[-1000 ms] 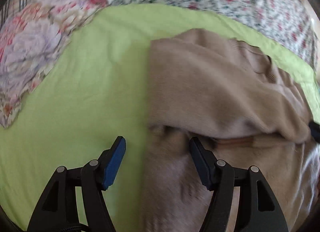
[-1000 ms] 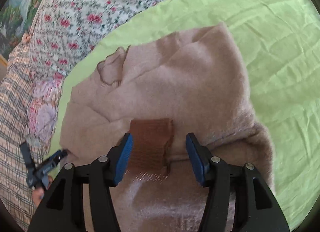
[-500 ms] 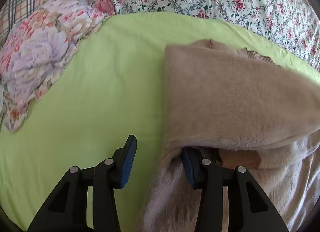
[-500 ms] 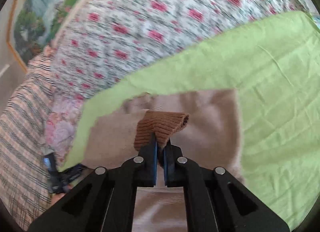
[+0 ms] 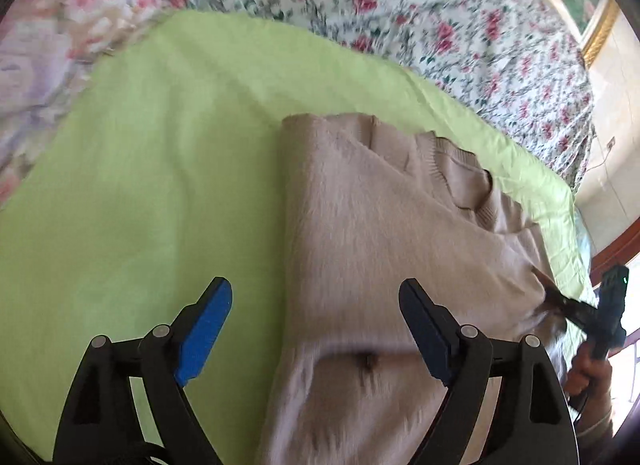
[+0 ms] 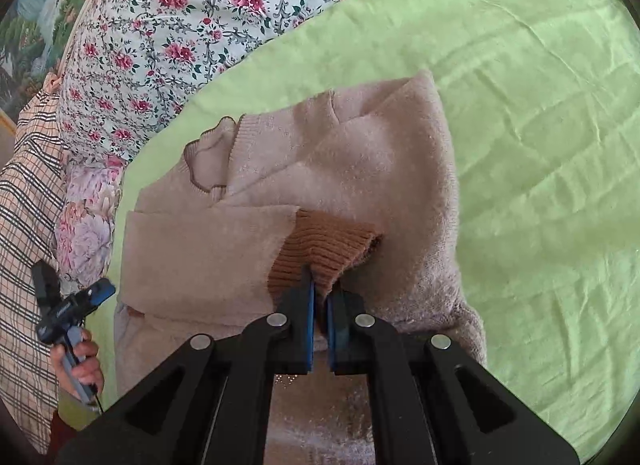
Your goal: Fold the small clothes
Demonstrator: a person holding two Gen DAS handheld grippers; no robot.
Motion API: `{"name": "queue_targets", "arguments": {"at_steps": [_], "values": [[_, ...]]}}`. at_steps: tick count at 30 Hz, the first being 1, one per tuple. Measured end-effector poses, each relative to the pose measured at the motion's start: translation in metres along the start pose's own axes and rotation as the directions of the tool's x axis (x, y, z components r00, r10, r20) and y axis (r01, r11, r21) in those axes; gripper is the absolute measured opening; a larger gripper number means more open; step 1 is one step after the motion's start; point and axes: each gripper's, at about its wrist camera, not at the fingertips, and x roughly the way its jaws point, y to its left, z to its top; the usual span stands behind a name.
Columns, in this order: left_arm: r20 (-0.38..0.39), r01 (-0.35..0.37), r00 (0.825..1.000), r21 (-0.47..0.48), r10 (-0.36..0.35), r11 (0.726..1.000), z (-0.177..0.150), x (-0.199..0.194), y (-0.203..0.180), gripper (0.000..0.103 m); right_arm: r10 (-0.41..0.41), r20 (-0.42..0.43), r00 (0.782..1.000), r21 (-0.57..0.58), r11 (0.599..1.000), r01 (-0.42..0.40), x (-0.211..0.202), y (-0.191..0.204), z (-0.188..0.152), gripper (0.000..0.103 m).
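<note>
While my right gripper (image 6: 319,305) is clenched on the brown cuff (image 6: 324,251) of the beige sweater (image 6: 360,169), which lies on the green sheet (image 6: 540,105), I should carry the sleeve across flat. My left gripper (image 5: 316,321) is opening, empty, above the sweater. Its hem is cut off.

Left gripper (image 5: 316,321), jaws opening, above a folded beige sweater (image 5: 384,233) on a green sheet (image 5: 140,185); floral bedding (image 5: 440,25) lies beyond.

Sweater (image 5: 380,225) hem beyond lower edge
</note>
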Motion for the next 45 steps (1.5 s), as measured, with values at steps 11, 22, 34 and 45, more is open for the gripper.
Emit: {"name": "queue_targets", "arguments": {"at_steps": [11, 22, 34, 45], "values": [[0.222, -0.098, 0.972, 0.093, 0.076, 0.991, 0.006, 0.0, -0.03, 0.006, -0.024, 0.142, 0.99, -0.137, 0.99, 0.043, -0.03, 0.032, 0.006, 0.006], [0.085, -0.225, 0.972, 0.095, 0.218, 0.97, 0.005, 0.03, -0.018, 0.024, -0.193, 0.034, 0.981, -0.055, 0.979, 0.195, -0.015, 0.011, 0.001, 0.011], [0.057, -0.124, 0.991, 0.05, 0.121, 0.991, -0.119, -0.08, -0.013, 0.061, -0.017, 0.039, 0.999, -0.093, 0.995, 0.021, -0.098, 0.017, -0.073, 0.054], [-0.025, -0.01, 1.0, -0.004, 0.009, 1.0, -0.244, -0.14, 0.0, 0.062, 0.023, 0.009, 1.0, -0.128, 0.992, -0.022, -0.151, -0.001, -0.159, 0.054]]}}
